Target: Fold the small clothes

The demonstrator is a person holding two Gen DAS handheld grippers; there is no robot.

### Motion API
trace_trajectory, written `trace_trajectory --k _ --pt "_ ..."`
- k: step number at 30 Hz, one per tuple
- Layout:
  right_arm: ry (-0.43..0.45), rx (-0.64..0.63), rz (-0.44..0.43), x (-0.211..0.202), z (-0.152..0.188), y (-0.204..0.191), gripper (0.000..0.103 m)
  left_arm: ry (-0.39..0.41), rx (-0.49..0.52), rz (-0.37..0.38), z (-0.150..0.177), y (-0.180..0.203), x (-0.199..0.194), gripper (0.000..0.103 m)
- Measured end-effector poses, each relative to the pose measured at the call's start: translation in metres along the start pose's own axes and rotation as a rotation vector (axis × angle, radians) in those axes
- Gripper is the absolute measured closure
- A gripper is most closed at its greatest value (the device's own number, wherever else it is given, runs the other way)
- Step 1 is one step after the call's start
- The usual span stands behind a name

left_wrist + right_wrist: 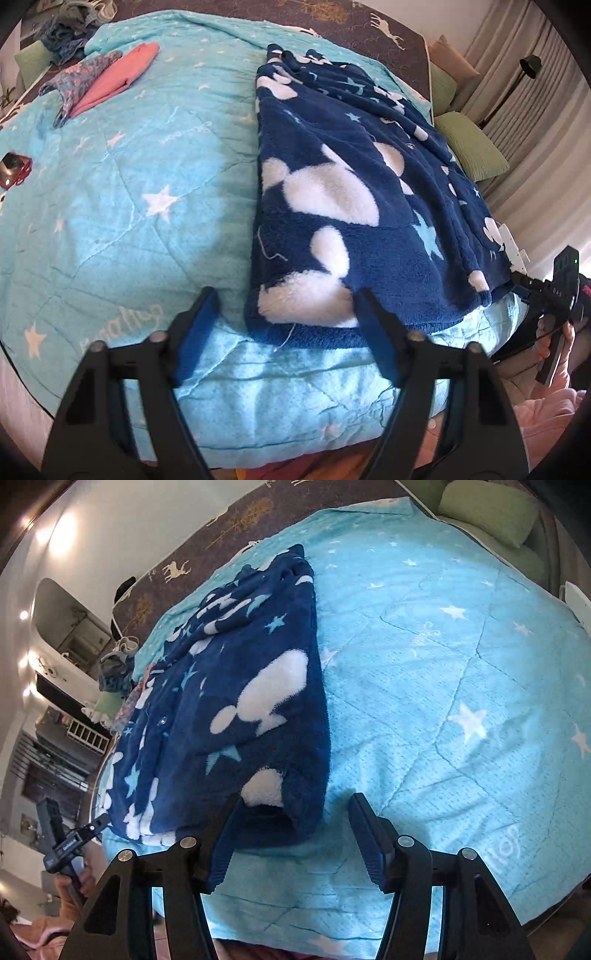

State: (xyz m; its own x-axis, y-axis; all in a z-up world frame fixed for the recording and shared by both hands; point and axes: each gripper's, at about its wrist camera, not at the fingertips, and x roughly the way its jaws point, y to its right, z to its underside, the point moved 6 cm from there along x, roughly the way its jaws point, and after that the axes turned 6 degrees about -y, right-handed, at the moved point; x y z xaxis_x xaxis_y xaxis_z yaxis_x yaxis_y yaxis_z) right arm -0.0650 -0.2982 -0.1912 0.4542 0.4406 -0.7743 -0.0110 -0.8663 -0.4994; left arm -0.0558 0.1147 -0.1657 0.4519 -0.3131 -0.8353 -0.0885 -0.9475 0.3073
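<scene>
Blue quilt (pixel 122 206), navy fleece garment (pixel 332 192) beyond both grippers' parted fingers (pixel 199 332).

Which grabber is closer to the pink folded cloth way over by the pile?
Left. The pink cloth lies far ahead-left of the left gripper; the right gripper sits beyond the blue fleece, farther away.

- The red object (pixel 14 170) at the left rim, far left of the navy fleece garment (pixel 351 192), is cut off by the edge; what it is cannot be told.
- The heap of bluish clothes (pixel 66 33), beyond the garment's far left, is too small to sort.
- The patterned cloth (pixel 129 709) is mostly hidden behind the garment in the right wrist view.
- The person's hand (pixel 554 343), right of the garment, is largely hidden by the handle it holds.
</scene>
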Motion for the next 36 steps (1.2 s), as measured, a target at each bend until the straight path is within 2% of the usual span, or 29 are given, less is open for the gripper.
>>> trace_trajectory --k 1,2,3,10,14,15,17,18,21,26,36 --pt "0.001 0.002 -0.017 0.0 -0.001 -0.001 0.043 -0.001 0.004 0.007 -0.001 0.002 0.0 0.044" --pt "0.0 0.006 -0.027 0.0 -0.001 -0.001 0.043 -0.004 0.005 0.018 -0.001 0.004 0.001 0.053" --pt "0.001 0.013 -0.035 0.002 -0.001 -0.001 0.043 -0.01 0.005 0.028 -0.002 0.006 0.001 0.057" --pt "0.022 0.046 -0.069 0.004 0.001 0.001 0.042 -0.015 0.013 0.02 -0.002 0.007 0.002 0.06" --pt "0.022 0.049 -0.087 0.004 0.0 -0.001 0.041 -0.014 0.011 0.022 -0.002 0.008 0.002 0.071" --pt "0.02 0.054 -0.103 0.005 0.0 -0.002 0.044 -0.009 0.015 0.016 -0.003 0.009 0.002 0.076" --pt "0.012 0.061 -0.15 0.007 -0.001 -0.005 0.074 0.002 0.024 0.009 -0.005 0.012 -0.001 0.084" --pt "-0.004 0.058 -0.162 0.01 -0.001 -0.007 0.094 0.014 0.026 0.01 -0.007 0.015 -0.004 0.086" --pt "0.02 0.049 -0.148 0.006 -0.004 -0.011 0.095 0.067 0.039 0.026 -0.015 0.022 -0.02 0.088" --pt "0.104 0.017 -0.258 -0.026 -0.019 -0.029 0.095 0.175 0.086 0.043 -0.037 0.037 -0.054 0.088" --pt "0.157 -0.034 -0.335 -0.048 -0.052 -0.051 0.095 0.264 0.152 0.07 -0.074 0.059 -0.077 0.088"
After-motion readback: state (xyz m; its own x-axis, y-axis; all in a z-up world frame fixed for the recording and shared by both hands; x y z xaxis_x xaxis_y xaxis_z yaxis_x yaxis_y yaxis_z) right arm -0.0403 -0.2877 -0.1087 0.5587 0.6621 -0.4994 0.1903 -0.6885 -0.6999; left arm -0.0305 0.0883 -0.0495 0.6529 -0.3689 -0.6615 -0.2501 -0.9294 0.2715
